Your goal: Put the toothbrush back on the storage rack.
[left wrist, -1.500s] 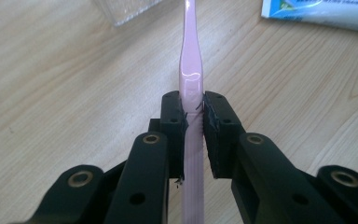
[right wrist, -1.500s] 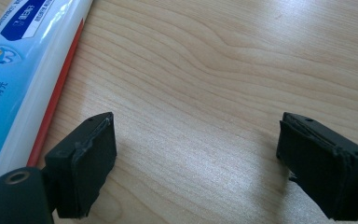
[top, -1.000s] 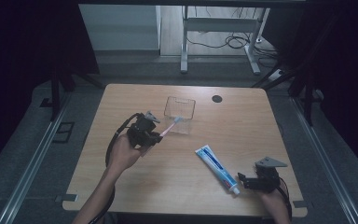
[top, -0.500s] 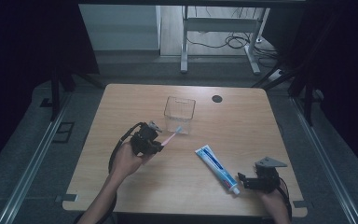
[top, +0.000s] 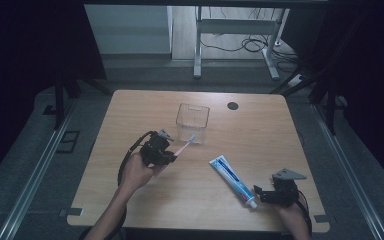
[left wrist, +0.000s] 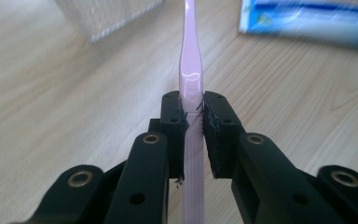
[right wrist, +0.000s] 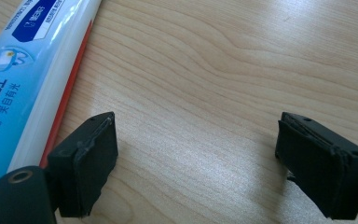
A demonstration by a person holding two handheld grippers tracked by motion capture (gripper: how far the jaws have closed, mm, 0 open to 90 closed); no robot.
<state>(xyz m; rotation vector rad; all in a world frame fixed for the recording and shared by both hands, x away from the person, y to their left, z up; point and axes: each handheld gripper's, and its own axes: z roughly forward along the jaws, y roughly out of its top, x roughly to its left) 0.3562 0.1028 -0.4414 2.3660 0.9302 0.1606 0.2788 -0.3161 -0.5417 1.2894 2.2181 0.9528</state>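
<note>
1. Pink toothbrush (left wrist: 189,70): clamped by its handle in the left claw (left wrist: 193,109), head aimed at the clear container (top: 192,122), likely for insertion
2. Right claw (right wrist: 196,154): released, resting on the table (top: 260,130) beside the toothpaste tube (top: 232,180)

Clear bin (top: 192,122) blocks ahead of left gripper (top: 172,156); bare table (top: 130,110) leftward.

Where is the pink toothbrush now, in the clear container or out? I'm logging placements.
Out: the left gripper grips the toothbrush outside the clear container.
</note>
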